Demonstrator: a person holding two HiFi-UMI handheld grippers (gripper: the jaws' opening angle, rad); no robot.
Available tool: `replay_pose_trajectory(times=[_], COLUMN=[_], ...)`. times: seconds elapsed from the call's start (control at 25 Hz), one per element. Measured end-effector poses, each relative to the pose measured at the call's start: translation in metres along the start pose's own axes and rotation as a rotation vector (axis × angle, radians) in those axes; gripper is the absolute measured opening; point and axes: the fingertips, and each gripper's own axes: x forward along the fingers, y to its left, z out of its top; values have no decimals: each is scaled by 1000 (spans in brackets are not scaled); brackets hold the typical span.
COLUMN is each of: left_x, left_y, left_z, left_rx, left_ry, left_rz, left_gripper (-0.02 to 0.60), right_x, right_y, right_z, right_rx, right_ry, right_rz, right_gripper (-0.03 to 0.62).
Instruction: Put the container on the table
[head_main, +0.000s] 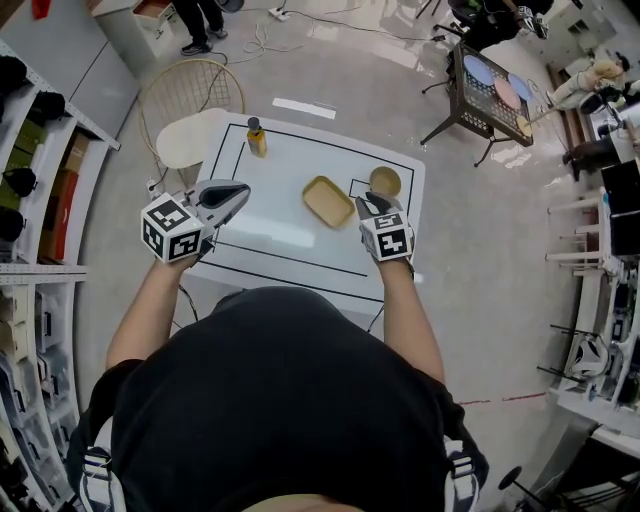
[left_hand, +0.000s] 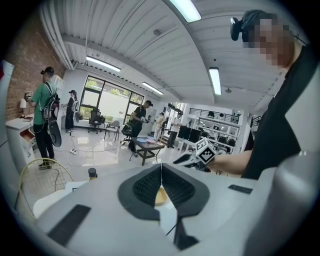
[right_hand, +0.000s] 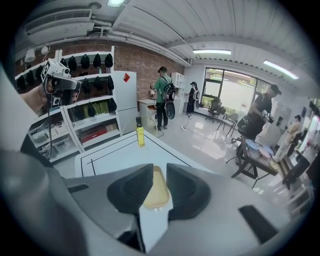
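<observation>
1. Left gripper (left_hand: 161, 176): closed all the way, jaws pressed together along one thin seam, gripping nothing.
2. Held in a hand above the near left part of the white table (head_main: 270, 245), with its marker cube (head_main: 172, 230) toward the person.
3. Right gripper (right_hand: 159, 186): jaws parted by a narrow gap, closed on nothing, raised over the table's near right part, across from the left gripper.
4. Container (head_main: 328, 201): tan, shallow, rectangular with rounded corners. Lying flat on the table just ahead of and below the right gripper's tips, seen through that gap, apparently clear of both jaws.
5. From the left gripper: same container ahead and lower, well apart, only a sliver showing beneath the closed jaws.
6. Round tan dish (head_main: 385, 182): on the table just beyond the right gripper, near the container's far right corner. Touching it or not, cannot tell.
7. Bottle (head_main: 257, 137) of yellow liquid with a dark cap: upright, well ahead of the left gripper, near the table's far left edge.
8. Wire chair (head_main: 190, 100) with a pale seat: past the bottle, off the table, farthest from both grippers.
</observation>
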Motion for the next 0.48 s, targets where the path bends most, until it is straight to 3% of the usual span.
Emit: replay_pose_trajectory(times=[0.48], left_x=[-9], left_y=[-19], left_z=[2], left_rx=[14], left_ry=[-15], left_rz=[-2], left_gripper=[8], right_x=[-35], right_y=[-5], right_z=[22], right_rx=[-1], right_ry=[-76], right_rz=[-22], right_gripper=[86])
